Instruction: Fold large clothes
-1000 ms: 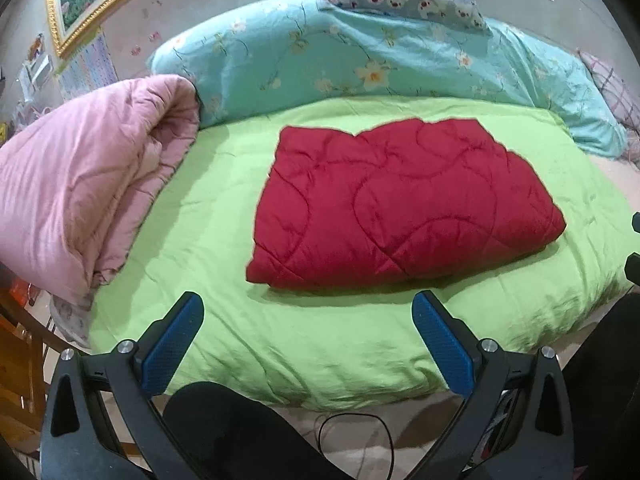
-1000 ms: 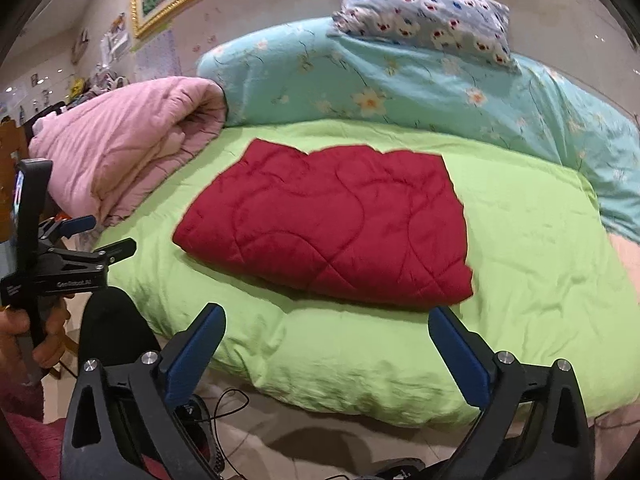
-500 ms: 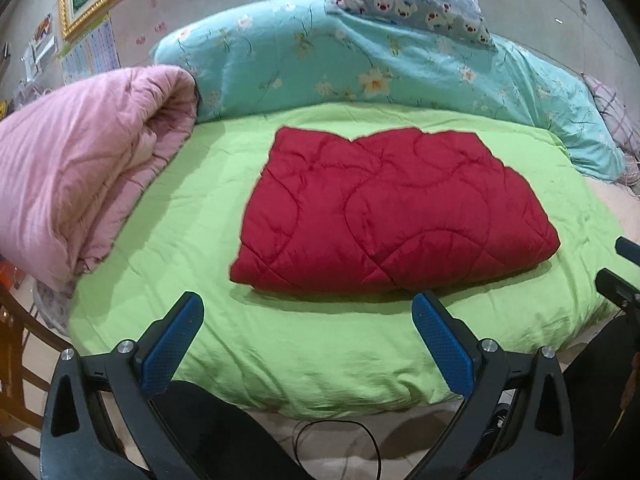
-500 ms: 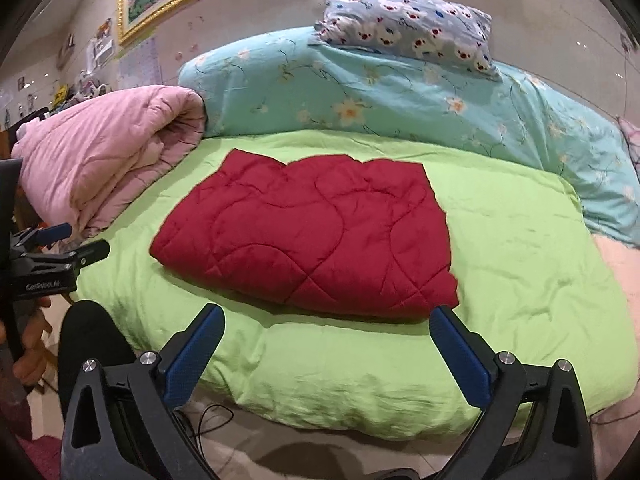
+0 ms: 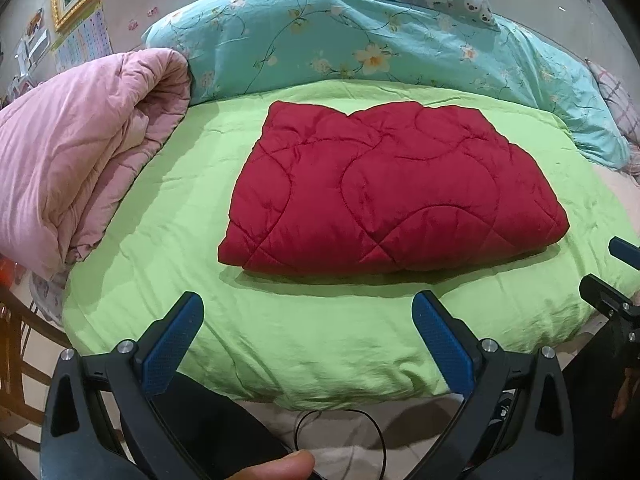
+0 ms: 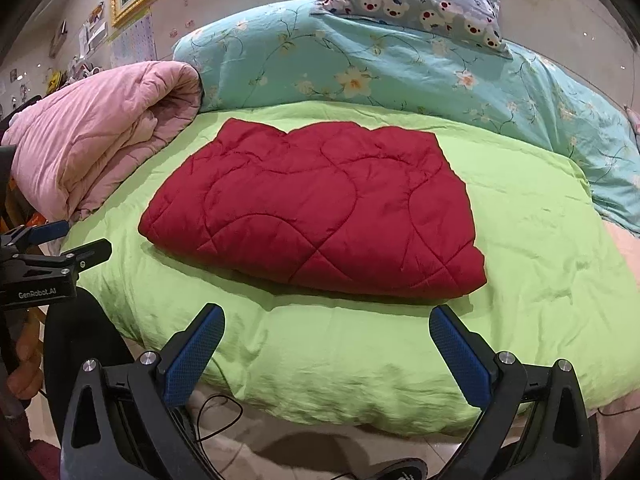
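Two open grippers, left gripper (image 5: 307, 334) and right gripper (image 6: 326, 344), are held at the bed (image 5: 304, 340) edge; the folded red quilt (image 5: 384, 192) is seen lying beyond the spread fingers, untouched.

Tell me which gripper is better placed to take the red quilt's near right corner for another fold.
Probably right. The right gripper sits open with the red quilt's near right corner just ahead of its right finger. The left gripper, also open, faces the quilt's near left corner instead.
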`<state>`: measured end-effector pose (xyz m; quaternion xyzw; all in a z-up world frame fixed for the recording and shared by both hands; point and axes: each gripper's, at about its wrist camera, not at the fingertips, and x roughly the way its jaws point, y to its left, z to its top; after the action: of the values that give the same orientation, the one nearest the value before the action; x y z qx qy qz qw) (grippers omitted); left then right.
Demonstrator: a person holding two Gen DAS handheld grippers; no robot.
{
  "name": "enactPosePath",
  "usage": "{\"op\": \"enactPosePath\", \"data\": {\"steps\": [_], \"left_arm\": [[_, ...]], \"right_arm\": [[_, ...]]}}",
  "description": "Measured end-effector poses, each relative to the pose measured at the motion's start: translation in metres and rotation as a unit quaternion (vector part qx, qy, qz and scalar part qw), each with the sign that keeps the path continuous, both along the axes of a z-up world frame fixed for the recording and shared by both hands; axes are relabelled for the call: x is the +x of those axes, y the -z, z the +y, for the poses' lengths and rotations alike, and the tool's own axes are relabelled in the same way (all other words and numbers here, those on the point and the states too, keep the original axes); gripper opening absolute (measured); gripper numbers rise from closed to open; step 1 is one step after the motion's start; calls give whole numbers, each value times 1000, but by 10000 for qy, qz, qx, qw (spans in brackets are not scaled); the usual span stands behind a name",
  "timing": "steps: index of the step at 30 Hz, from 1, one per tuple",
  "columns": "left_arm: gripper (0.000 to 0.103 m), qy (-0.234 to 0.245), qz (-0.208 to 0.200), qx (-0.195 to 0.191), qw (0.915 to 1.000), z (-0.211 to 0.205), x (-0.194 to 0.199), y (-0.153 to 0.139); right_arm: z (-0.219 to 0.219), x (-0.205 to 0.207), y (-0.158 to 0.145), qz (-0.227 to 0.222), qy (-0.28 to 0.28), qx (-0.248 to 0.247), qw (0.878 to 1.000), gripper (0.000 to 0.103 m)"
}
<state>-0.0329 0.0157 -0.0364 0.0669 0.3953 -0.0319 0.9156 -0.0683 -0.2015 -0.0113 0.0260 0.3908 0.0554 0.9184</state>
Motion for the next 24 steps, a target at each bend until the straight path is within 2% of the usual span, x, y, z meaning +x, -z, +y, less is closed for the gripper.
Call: {"op": "enactPosePath", "data": {"steps": [24], "left_arm": [[103,159,-187,40,9997,-14,1,-14]], "right_arm": [[-3,2,-15,-150,32,-64,9999,103]]}}
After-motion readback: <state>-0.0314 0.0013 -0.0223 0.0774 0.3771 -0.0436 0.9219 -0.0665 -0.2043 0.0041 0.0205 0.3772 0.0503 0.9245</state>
